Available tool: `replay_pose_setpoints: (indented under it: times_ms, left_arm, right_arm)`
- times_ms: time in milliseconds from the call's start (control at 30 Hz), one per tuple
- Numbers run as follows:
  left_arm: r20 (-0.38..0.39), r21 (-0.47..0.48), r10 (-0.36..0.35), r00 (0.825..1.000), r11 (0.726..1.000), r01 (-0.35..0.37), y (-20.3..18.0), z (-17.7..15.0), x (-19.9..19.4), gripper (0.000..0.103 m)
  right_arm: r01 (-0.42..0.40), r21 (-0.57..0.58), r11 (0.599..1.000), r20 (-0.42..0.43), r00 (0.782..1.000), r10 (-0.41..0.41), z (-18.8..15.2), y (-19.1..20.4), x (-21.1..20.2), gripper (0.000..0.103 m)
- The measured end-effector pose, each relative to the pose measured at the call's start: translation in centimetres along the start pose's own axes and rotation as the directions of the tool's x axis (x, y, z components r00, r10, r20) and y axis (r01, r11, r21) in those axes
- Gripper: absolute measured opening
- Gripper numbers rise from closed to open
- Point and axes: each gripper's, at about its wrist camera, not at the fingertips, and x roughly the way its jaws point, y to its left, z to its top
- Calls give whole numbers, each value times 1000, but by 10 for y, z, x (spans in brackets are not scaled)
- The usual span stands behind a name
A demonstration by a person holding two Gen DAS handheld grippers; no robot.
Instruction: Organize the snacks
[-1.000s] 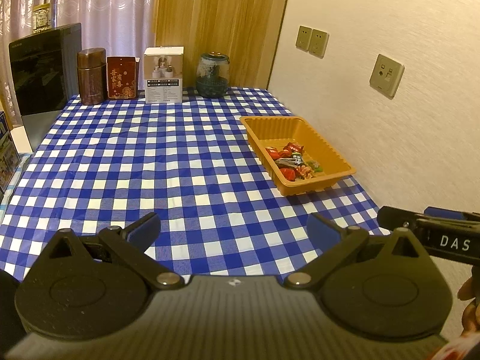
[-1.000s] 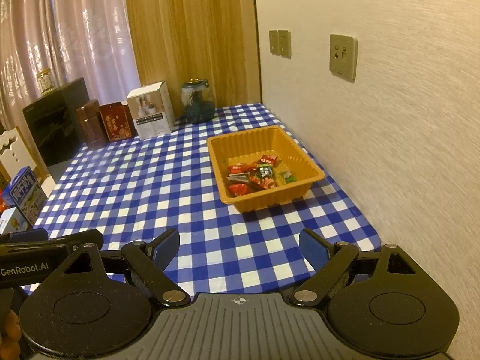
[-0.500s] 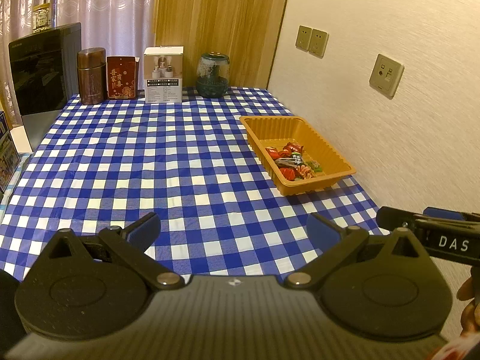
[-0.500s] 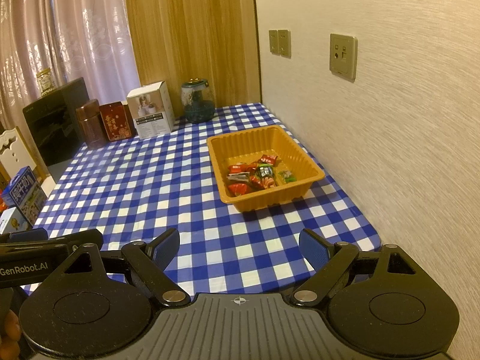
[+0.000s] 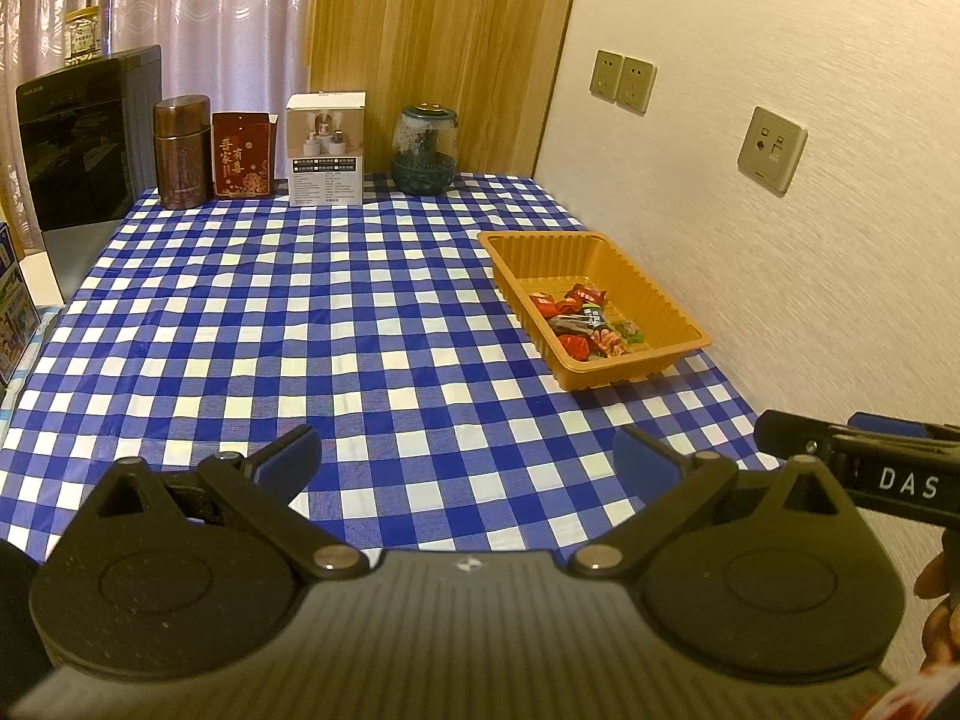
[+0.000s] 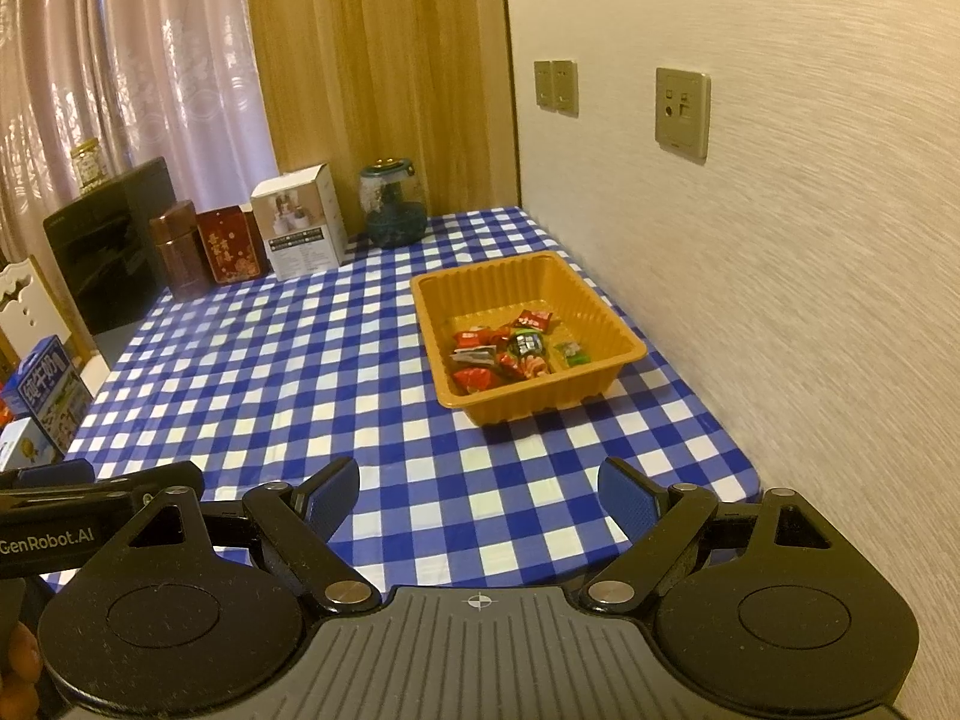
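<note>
Since the wrapped snacks (image 6: 510, 354) in the orange tray (image 6: 624, 360) look light, crinkly and slippery, each wide, empty tool (image 5: 465, 456) (image 6: 477, 489) should pinch one mid-wrapper.

Blue-and-white checked cloth (image 5: 300, 324) covering the bench. Along its far edge, left to right: brown cylindrical canister (image 5: 182, 151), red box with gold Chinese characters (image 5: 242, 155), white product carton (image 5: 326, 149), dark green glass jar with lid (image 5: 424, 151). Black appliance (image 5: 84, 150) stands just off the far left corner, a small jar (image 5: 81, 43) on top. Wall sockets (image 5: 621, 81) and a data plate (image 5: 772, 149) on the right wall; curtain (image 5: 210, 18) and wood panel (image 5: 444, 30) behind.
</note>
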Motion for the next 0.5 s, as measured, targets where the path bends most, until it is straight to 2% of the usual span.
replay_pose_setpoints:
  times_ms: [500]
  left_arm:
    - [-1, -2, 0, 1000, 1000, 0, -1, 0, 0, 103]
  right_arm:
    - [-1, 0, 1000, -1, 1000, 1, 0, -1, 0, 86]
